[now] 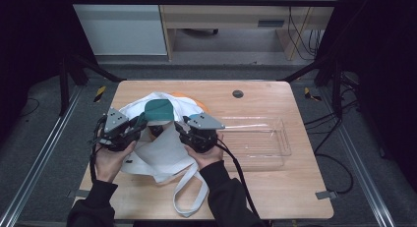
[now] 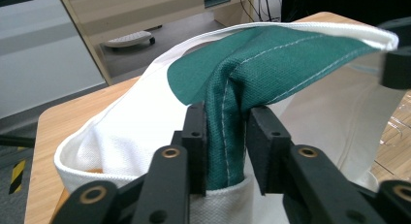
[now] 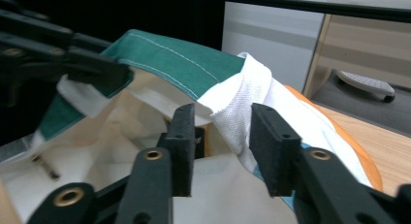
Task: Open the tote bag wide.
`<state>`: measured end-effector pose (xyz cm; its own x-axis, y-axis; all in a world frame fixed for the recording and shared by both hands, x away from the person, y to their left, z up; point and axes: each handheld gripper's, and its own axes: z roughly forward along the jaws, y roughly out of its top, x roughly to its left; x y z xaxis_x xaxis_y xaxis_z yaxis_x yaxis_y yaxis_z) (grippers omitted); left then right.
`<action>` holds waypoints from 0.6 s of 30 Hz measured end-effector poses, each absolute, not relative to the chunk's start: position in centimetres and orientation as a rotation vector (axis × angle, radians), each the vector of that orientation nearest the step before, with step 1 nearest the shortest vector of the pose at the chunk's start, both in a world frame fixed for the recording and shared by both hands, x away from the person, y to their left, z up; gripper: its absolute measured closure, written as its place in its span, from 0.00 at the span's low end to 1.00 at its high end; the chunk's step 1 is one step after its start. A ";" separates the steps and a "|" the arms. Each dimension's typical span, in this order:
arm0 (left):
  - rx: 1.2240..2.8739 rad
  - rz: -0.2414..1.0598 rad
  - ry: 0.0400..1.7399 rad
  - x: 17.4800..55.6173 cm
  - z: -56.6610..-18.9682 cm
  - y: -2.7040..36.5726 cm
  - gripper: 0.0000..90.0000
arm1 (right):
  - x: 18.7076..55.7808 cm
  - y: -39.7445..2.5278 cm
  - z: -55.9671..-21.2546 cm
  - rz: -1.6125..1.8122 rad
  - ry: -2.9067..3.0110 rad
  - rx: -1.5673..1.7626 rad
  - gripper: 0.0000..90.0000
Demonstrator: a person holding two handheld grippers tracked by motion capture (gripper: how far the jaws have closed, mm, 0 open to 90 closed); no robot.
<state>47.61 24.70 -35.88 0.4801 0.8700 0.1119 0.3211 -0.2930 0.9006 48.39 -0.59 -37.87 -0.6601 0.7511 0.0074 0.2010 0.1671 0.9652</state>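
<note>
The green patch (image 2: 271, 59) of the white tote bag (image 1: 160, 151) was clamped between the jaws of the left gripper (image 2: 225, 136) (a stitched fold was pinched upright). The bag's white rim (image 3: 237, 105) was gripped by the right gripper (image 3: 220, 136). The bag was spread left of table centre, its strap (image 1: 189, 195) trailing toward 6 o'clock; a clear tray (image 1: 275, 151) lay at 3 o'clock.

Wooden table (image 1: 275, 187) bears tote bag (image 1: 162, 151), clear tray (image 1: 258, 138).

White-green bag (image 3: 213, 83) rim between gripper (image 3: 220, 136) jaws
</note>
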 end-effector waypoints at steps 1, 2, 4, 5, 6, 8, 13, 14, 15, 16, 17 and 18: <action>1.838 0.778 1.000 47.6 -35.9 24.7 0.80 | 48.1 -0.8 -37.9 1.519 1.968 0.886 0.65; 1.837 0.779 1.001 47.7 -35.8 24.7 0.80 | 47.8 -1.0 -37.9 1.524 1.961 0.882 0.66; 1.837 0.778 1.000 47.7 -35.6 24.6 0.81 | 47.2 -1.4 -38.0 1.545 1.951 0.879 0.67; 1.834 0.773 1.002 47.8 -35.5 24.6 0.82 | 46.9 -1.6 -38.1 1.542 1.953 0.872 0.72; 1.830 0.771 1.003 47.8 -35.4 24.6 0.82 | 46.6 -1.7 -38.3 1.547 1.962 0.870 0.74; 1.827 0.763 1.008 48.0 -35.3 24.6 0.83 | 46.1 -1.7 -38.7 1.561 1.981 0.864 0.81; 1.825 0.766 1.006 48.1 -35.0 24.5 0.87 | 45.7 -0.8 -41.2 1.511 2.067 0.866 0.93; 1.821 0.770 1.008 48.1 -35.0 24.5 0.87 | 45.7 -0.5 -41.9 1.501 2.081 0.872 0.94; 1.821 0.772 1.007 48.1 -34.9 24.5 0.88 | 45.8 -0.3 -42.7 1.489 2.101 0.886 0.96; 1.820 0.773 1.007 48.1 -34.9 24.5 0.88 | 45.9 0.0 -43.4 1.481 2.118 0.897 0.96; 1.817 0.776 1.007 48.1 -34.9 24.6 0.88 | 45.9 0.3 -44.1 1.470 2.128 0.910 0.97; 1.812 0.777 1.007 48.1 -34.8 24.6 0.88 | 46.0 0.6 -44.7 1.458 2.145 0.922 0.97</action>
<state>48.07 24.59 -34.83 0.4716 0.8766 0.0958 0.3150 -0.2690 0.9102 45.99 0.58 -44.70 -0.7093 0.7034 0.0459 0.3015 0.2439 0.9218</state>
